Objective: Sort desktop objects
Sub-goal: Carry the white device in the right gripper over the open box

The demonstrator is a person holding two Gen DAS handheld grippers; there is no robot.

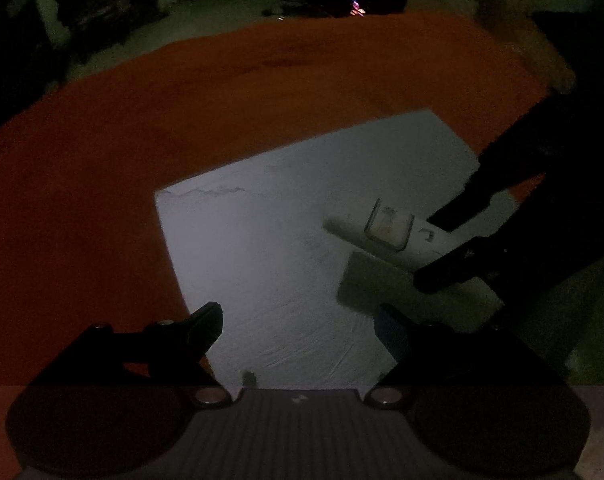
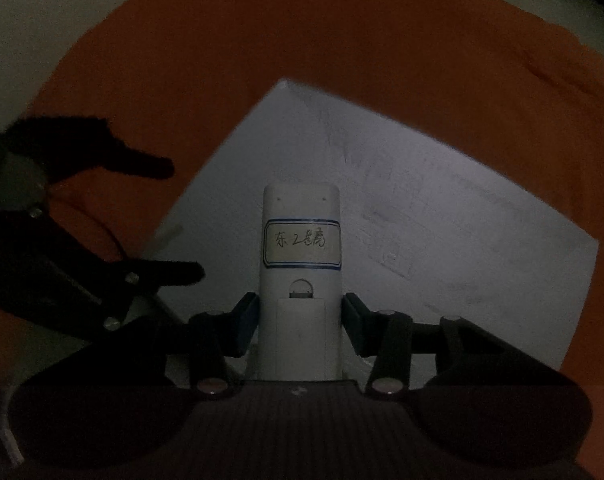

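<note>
The scene is lying in dim light. One orange cloth [image 2: 342, 60] is covering the worktop, and one large white sheet [image 1: 261, 248] is lying flat on it, turned at an angle so that a corner is pointing away from each camera. Bare orange cloth is stretching wide on the far side of the sheet and to its left in the left wrist view, with nothing standing on it. The cloth's far edge is curving against a pale floor [image 1: 221, 8] beyond.

The right tongs [image 2: 299, 328] are pinching one white remote control [image 2: 300, 240] by its lower body, one finger pressing on each long side, so that its top end is pointing forward over the white sheet. In the left wrist view the same remote control [image 1: 382, 232] is sticking out to the left from the right tongs [image 1: 454, 252], tilted, above a pale box-like block [image 1: 402, 292] that is too dark to identify. Whether the remote is touching that block is unclear.

One label with a blue border is stuck across the remote's back, carrying handwritten Chinese characters that begin with 东; the rest is hard to read. Below it, a battery cover with a small half-round notch is showing.

The left tongs [image 1: 302, 328] are spread wide and holding nothing, hovering over the sheet's near edge. In the right wrist view the left tongs [image 2: 181, 220] are appearing at the left, fingers apart, near the sheet's left edge.
</note>
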